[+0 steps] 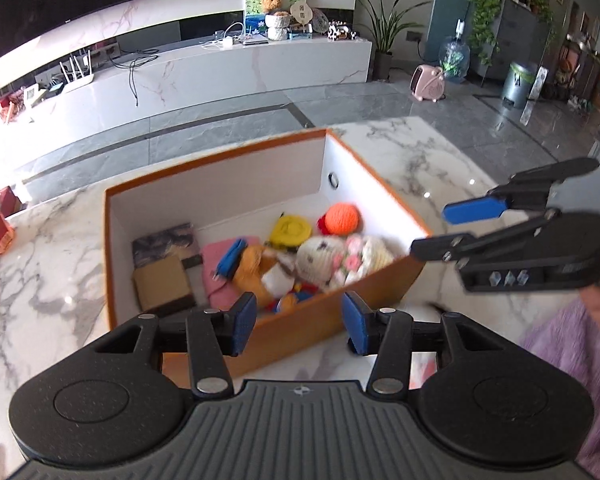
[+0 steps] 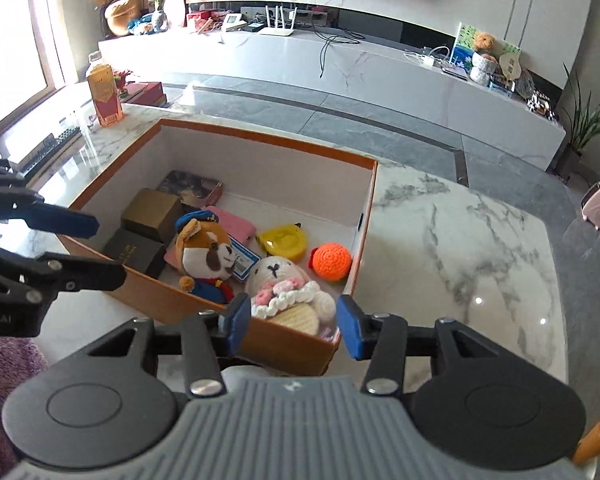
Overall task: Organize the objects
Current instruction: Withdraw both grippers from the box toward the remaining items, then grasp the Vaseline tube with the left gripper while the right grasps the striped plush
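Observation:
An orange box point(image 1: 320, 326) with white inner walls stands on the marble table; it also shows in the right wrist view point(image 2: 284, 344). Inside lie a fox plush point(image 2: 206, 250), a white crochet bunny point(image 2: 284, 288), an orange yarn ball point(image 2: 332, 261), a yellow case point(image 2: 282, 242), a pink pouch point(image 2: 236, 222) and dark small boxes point(image 2: 150, 212). My left gripper point(image 1: 299, 322) is open and empty above the box's near wall. My right gripper point(image 2: 292, 326) is open and empty over the near right corner. Each gripper shows in the other's view: the right one point(image 1: 440, 230), the left one point(image 2: 108, 248).
A red carton point(image 2: 105, 94) stands at the table's far left. A purple cloth point(image 1: 580, 360) lies at the near right of the table. Beyond the table's edge are grey floor and a white TV bench point(image 1: 220, 72).

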